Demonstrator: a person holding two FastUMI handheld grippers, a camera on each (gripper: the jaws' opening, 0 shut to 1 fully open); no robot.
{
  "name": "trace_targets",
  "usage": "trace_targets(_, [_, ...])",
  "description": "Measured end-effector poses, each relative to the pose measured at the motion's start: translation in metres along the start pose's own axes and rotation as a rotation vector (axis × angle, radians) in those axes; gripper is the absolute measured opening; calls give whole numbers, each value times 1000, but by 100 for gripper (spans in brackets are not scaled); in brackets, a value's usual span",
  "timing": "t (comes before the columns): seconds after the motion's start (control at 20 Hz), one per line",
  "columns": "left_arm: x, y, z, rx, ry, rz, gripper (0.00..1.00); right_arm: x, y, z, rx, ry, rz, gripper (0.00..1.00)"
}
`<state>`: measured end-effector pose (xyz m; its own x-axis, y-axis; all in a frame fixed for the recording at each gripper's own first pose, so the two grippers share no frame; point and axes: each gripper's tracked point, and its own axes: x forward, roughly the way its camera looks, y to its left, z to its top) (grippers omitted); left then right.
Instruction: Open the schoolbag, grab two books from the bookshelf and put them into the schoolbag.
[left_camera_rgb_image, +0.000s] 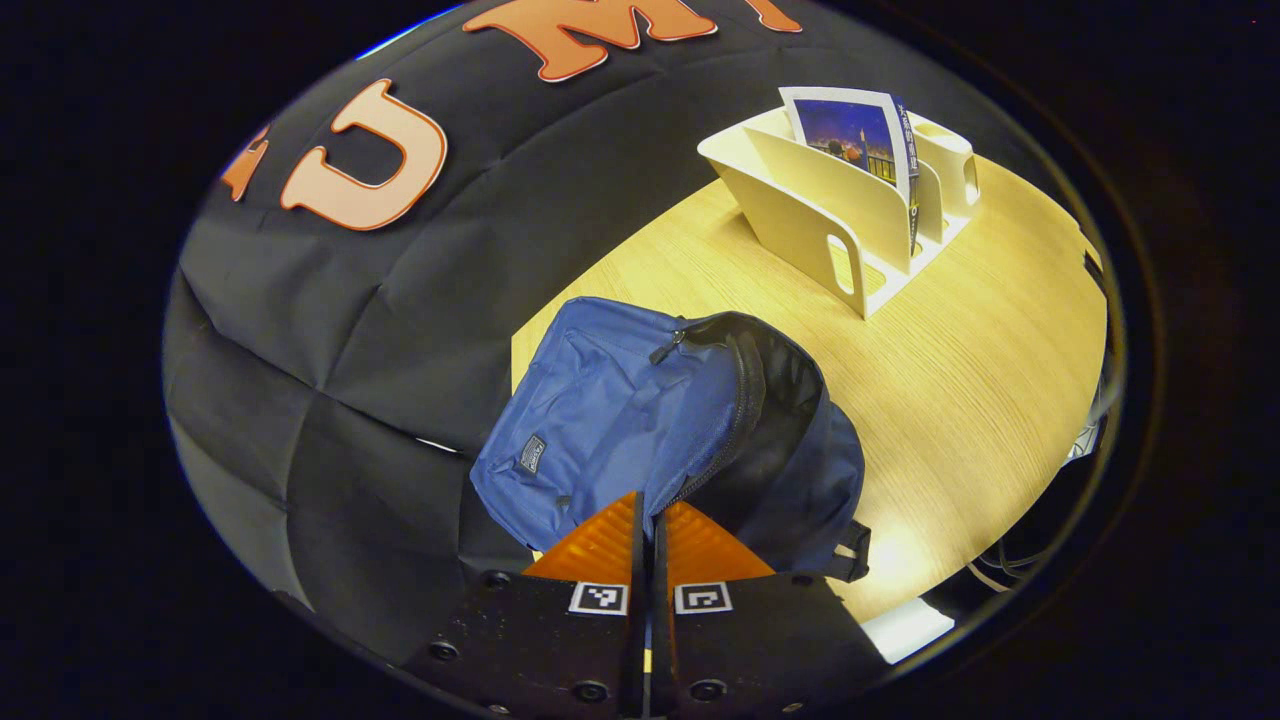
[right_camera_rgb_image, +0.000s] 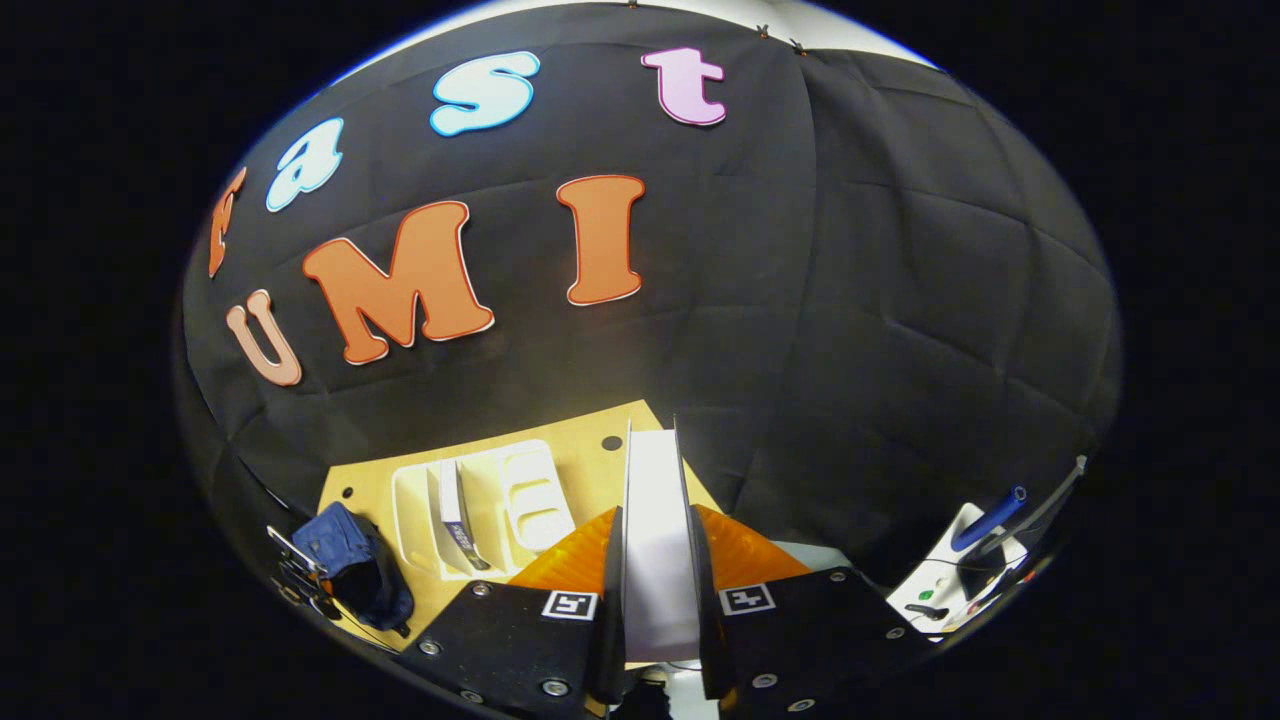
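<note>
Schoolbag (left_camera_rgb_image: 650, 430), blue, lies on the wooden table (left_camera_rgb_image: 980, 390) near the booth's wall, its main zip undone and the dark inside showing. In the left gripper view the left gripper (left_camera_rgb_image: 647, 530) hangs just over the bag's near edge with its fingers drawn together, only a thin slit between them; whether they pinch the fabric I cannot tell. Farther along the table stands the pale bookshelf (left_camera_rgb_image: 830, 200), well apart from the bag, with one book (left_camera_rgb_image: 860, 135) upright in a slot. In the right gripper view the right gripper (right_camera_rgb_image: 655, 560) is raised high above the table and grips a white book (right_camera_rgb_image: 655, 520) edge-on between both fingers. Far below it lie the schoolbag (right_camera_rgb_image: 350, 565) and the bookshelf (right_camera_rgb_image: 490, 505) side by side, a book (right_camera_rgb_image: 455, 520) in one slot
</note>
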<state>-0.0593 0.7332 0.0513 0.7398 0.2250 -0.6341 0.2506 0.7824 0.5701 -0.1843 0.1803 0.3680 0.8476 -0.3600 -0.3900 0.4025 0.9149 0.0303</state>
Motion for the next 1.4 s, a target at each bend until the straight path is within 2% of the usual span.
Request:
trace_targets(0.2, [5, 2, 4, 12, -8, -14, 3, -11, -14, 1, 44, -5, -46, 29])
trace_targets(0.35, [7, 2, 6, 23, -14, -26, 3, -21, -24, 2, 18, -28, -85, 29])
trace_targets(0.5, [8, 2, 8, 36, -20, -33, 3, -34, -24, -3, 58, -18, -83, 29])
trace_targets(0.65, [11, 1, 10, 43, -20, -46, 3, -50, -19, -15, 31, -14, -97, 29])
trace_targets(0.8, [15, 3, 15, 56, -30, -58, 3, -67, -29, -13, 18, -34, -159, 29])
trace_targets(0.9, [18, 1, 19, 61, -38, -70, 3, -76, -15, -11, 63, -47, -133, 29])
trace_targets(1.05, [21, 0, 24, 64, -55, -86, 3, -81, 18, -23, 50, -39, -82, 29])
trace_targets(1.4, [18, 20, 40, -15, -85, -132, 3, -64, 154, -62, 24, 40, 185, 29])
